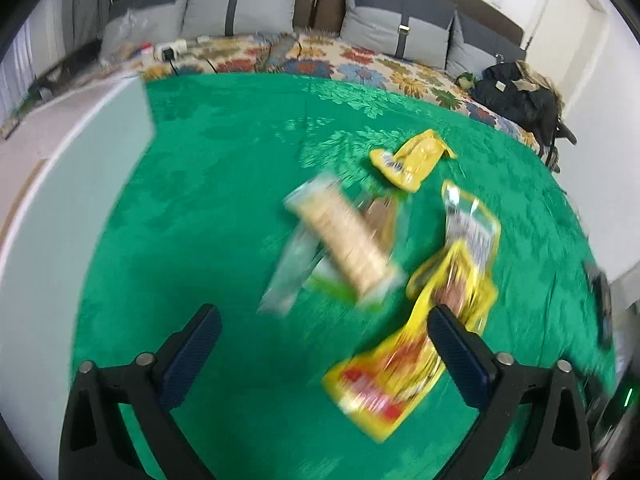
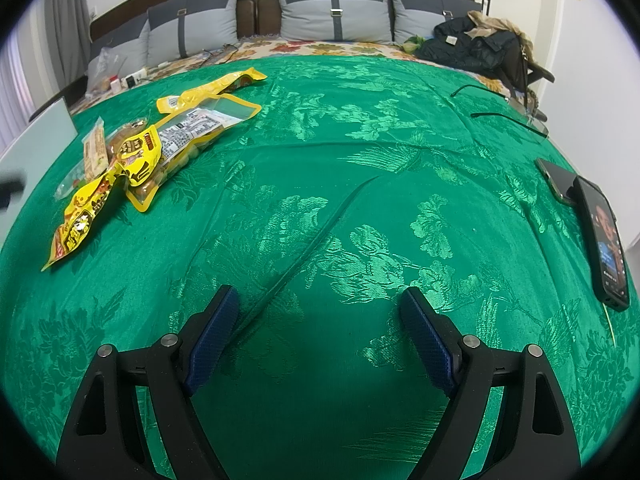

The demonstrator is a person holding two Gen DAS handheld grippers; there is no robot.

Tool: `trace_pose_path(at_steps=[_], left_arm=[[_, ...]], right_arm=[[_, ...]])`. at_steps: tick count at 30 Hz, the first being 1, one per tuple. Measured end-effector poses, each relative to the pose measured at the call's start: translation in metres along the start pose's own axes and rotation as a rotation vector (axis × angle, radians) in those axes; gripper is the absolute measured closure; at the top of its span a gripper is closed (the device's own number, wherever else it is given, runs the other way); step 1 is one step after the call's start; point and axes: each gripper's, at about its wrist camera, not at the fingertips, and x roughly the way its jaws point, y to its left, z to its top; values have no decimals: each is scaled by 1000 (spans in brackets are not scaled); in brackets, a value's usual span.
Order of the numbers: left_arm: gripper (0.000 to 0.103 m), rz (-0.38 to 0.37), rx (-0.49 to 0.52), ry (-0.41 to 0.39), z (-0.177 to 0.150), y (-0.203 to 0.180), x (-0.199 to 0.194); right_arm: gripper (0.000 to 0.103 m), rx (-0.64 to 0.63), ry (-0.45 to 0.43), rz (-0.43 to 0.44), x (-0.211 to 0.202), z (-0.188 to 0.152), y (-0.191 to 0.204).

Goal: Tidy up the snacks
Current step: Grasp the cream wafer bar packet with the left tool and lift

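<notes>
Several snack packets lie in a loose heap on the green bedspread (image 1: 224,184). In the blurred left wrist view a clear sleeve of pale biscuits (image 1: 344,236) lies across the heap, a yellow-and-red bag (image 1: 384,380) sits nearest, and a small yellow packet (image 1: 412,158) lies farther off. My left gripper (image 1: 324,316) hovers above them, open, nothing between its fingers. In the right wrist view the same heap is at the far left: the yellow bag (image 2: 86,212) and a clear yellow-edged pouch (image 2: 192,128). My right gripper (image 2: 318,296) stands open over bare bedspread (image 2: 360,184).
Two phones (image 2: 604,236) lie at the bedspread's right edge, with glasses (image 2: 508,114) beyond them. A pale green box (image 1: 80,184) stands at the left. Grey cushions (image 2: 336,12), a dark jacket (image 2: 468,48) and a power strip (image 1: 172,50) lie at the bed's head.
</notes>
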Motion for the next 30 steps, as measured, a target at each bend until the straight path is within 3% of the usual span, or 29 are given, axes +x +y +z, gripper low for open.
trace_pose_path(at_steps=[3,7,10,11,12,19,23,30], left_arm=[[11,30,-32,40,25,-11,28],[12,82,-151,80,41,-5,60],[43,74,-200,87,38,3,70],[68,71,-200,74,35,5,68],[79,86,-190,79,32,7,66],[84,-12,-192,89,5,42,15],[84,-63,-148,143,-27,61,-20],[84,-2,-81,192,-83,84,-26]], right_arm=[[17,0,0,0,0,0,0],[17,0,0,0,0,0,0],[17,1,0,2,0,0,1],[17,1,0,2,0,0,1],[17,1,0,2,0,0,1],[17,1,0,2,0,0,1],[17,1,1,2,0,0,1],[17,1,0,2,0,0,1]])
